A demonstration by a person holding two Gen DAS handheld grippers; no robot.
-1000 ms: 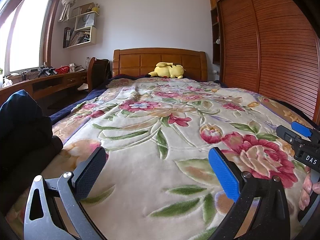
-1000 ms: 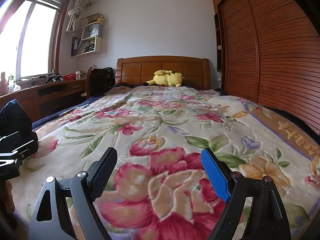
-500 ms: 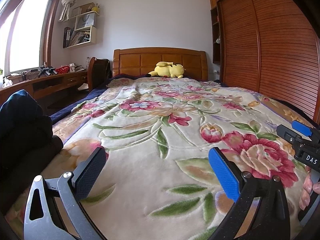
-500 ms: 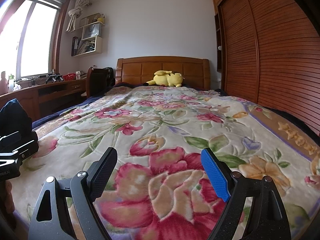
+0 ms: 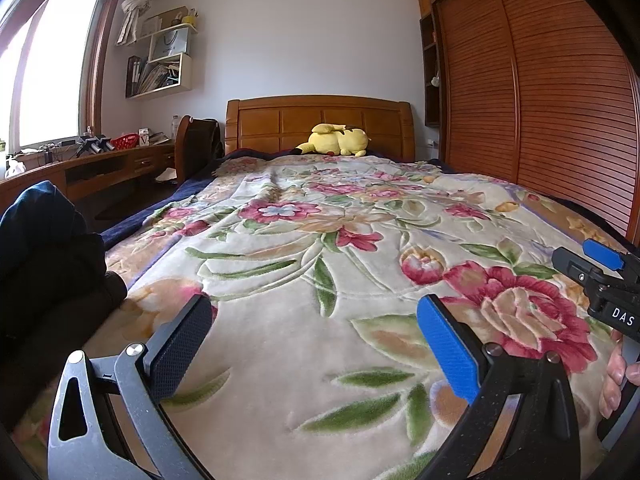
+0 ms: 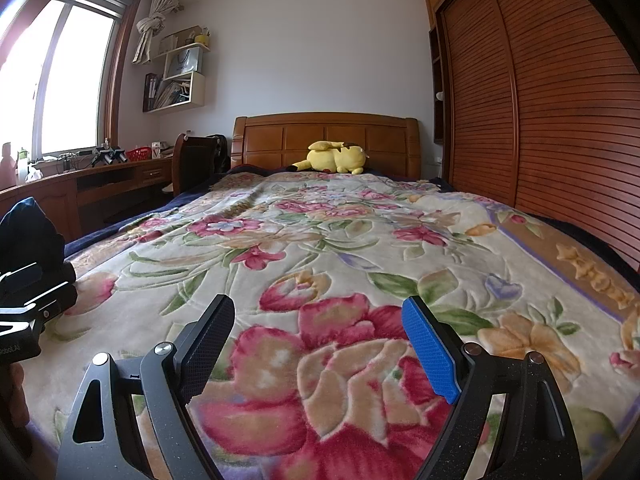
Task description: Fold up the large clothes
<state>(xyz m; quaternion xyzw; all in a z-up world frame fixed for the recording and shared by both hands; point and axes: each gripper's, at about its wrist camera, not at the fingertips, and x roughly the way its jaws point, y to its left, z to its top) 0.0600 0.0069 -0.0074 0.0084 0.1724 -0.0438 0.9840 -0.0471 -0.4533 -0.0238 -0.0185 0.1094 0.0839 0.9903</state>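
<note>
Bedroom scene: a bed with a floral blanket (image 5: 304, 320) is filling most of both views, a wooden headboard (image 5: 320, 120) at the far end and a slatted wooden wardrobe (image 5: 540, 120) along the right edge.

Left wrist view: I am seeing the left gripper (image 5: 312, 340) hovering over the near end of the bed, its jaws spread wide with only blanket showing between them. Dark clothes (image 5: 44, 272) are sitting in a heap at the bed's near left corner, apart from the gripper. The right gripper (image 5: 600, 276) is peeking in at the right edge, with the fingers (image 5: 614, 380) of a hand wrapping its handle. A yellow plush toy (image 5: 336, 145) is lying against the headboard.

Right wrist view: I am seeing the right gripper (image 6: 316, 344) spread wide too, nothing between its pads, hanging over a big red flower near the foot edge of the bed. The dark clothes are showing at the left edge of the bed, behind the left gripper's body. A desk (image 6: 100, 184) is running under the window (image 6: 68, 80).
</note>
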